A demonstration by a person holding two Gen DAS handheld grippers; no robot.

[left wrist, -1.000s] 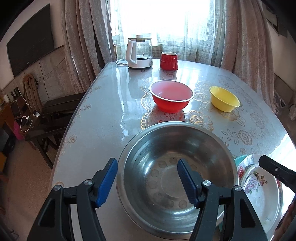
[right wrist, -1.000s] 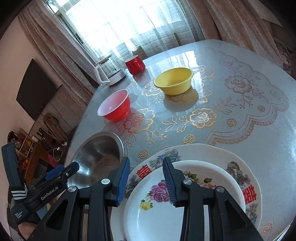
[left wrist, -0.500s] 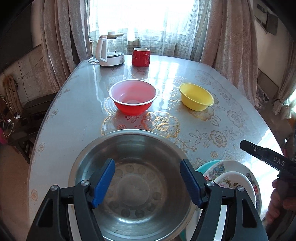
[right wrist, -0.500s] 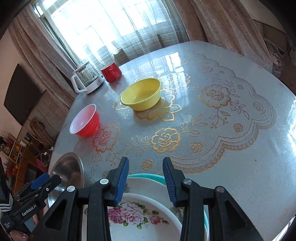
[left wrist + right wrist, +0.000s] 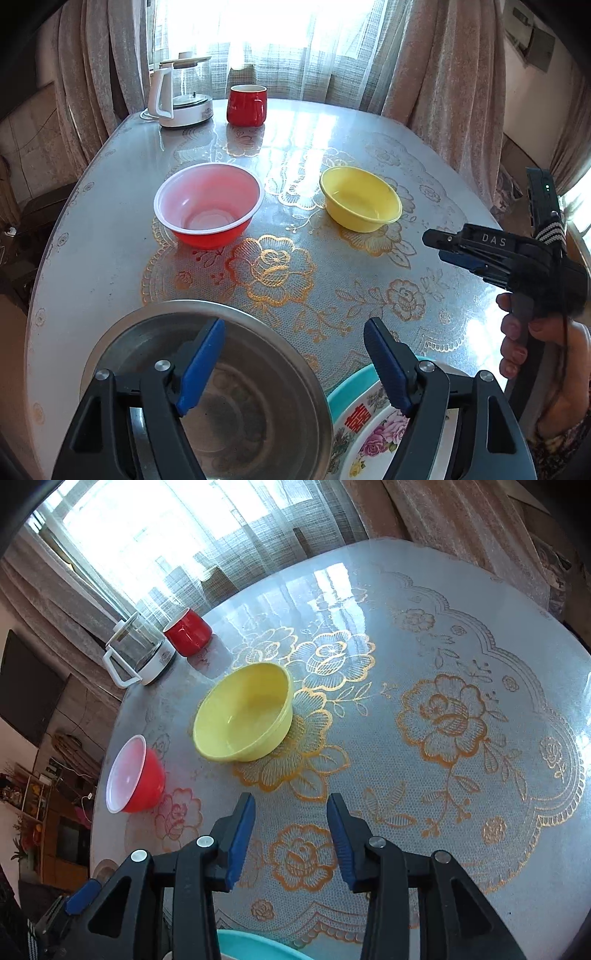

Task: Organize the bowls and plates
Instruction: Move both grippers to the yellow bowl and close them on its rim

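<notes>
While the left gripper point(image 5: 293, 354) opens wide over the metal bowl's point(image 5: 258, 373) rim, holding nothing, the right gripper point(image 5: 291, 829) opens a little, empty, near the yellow bowl point(image 5: 243, 718). Plates point(image 5: 373, 435) sit beside the metal bowl.

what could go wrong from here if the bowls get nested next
The right gripper, jaws opening and empty, points toward the yellow bowl; pinching its thin rim could tip it or make it skid on the glossy table. The left gripper, also opening and empty, hangs over the steel bowl and could knock it into the plates.
</notes>
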